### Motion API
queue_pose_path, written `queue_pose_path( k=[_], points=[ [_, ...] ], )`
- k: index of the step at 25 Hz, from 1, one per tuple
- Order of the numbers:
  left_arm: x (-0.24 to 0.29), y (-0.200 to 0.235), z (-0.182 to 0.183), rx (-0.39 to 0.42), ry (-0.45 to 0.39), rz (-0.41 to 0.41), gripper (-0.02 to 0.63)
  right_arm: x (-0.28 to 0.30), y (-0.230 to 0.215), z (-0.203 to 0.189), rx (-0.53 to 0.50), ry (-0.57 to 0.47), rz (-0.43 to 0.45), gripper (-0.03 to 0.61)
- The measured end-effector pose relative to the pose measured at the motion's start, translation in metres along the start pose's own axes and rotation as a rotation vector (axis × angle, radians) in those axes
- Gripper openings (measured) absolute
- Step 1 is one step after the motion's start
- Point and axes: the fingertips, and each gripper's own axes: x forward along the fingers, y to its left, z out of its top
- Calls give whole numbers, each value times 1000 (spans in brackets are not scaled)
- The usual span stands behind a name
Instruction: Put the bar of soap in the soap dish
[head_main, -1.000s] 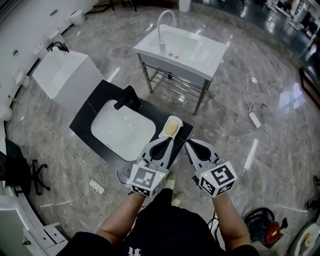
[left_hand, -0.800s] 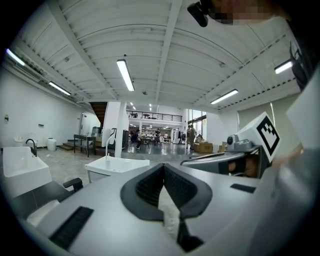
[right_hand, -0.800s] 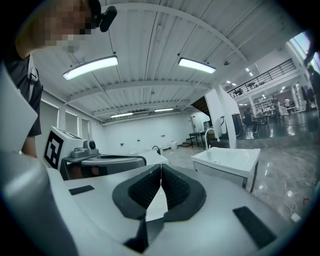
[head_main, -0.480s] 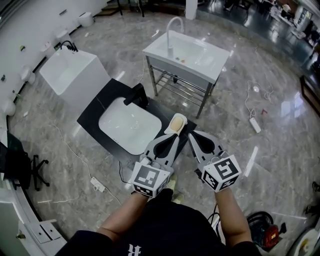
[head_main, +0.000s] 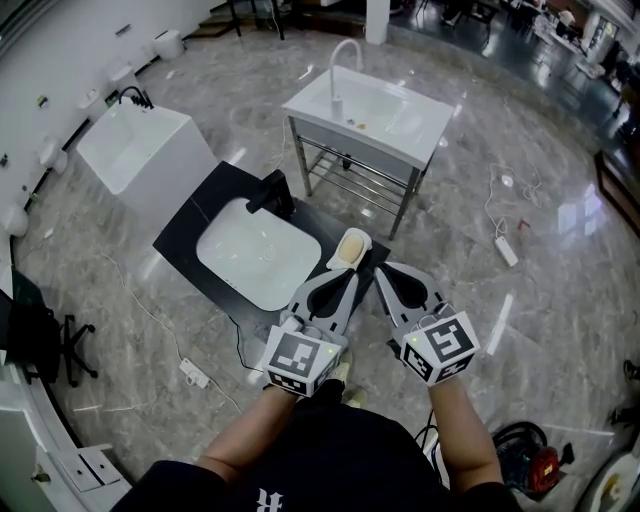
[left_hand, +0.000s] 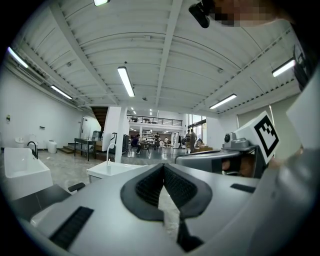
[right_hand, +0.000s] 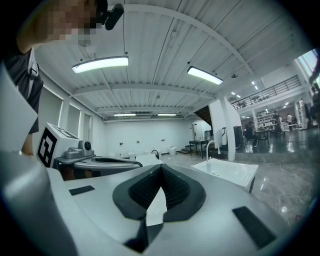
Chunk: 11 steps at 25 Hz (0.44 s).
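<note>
Fingers clenched, empty, on your left gripper (head_main: 350, 275) and right gripper (head_main: 380, 272). Pale yellow soap bar (head_main: 348, 255) sits in white oval dish (head_main: 355, 233), black surface's (head_main: 182, 235) right end; nudging could tip it off.

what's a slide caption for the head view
Both shut, left gripper and right gripper hover near the bar of soap in the soap dish

Below you, a black counter (head_main: 192, 222) on the marble floor (head_main: 560, 300) carries a white basin (head_main: 258, 254), a black tap (head_main: 271, 192) and a soap dish (head_main: 338, 264) holding soap (head_main: 351, 248).
</note>
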Motion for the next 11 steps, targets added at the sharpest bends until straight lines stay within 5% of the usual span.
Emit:
queue_pose_path(
  k=[11],
  points=[
    [2,-5,4,-1,1,-2,8,-6,-3,5,-11,-7,-10,6]
  ],
)
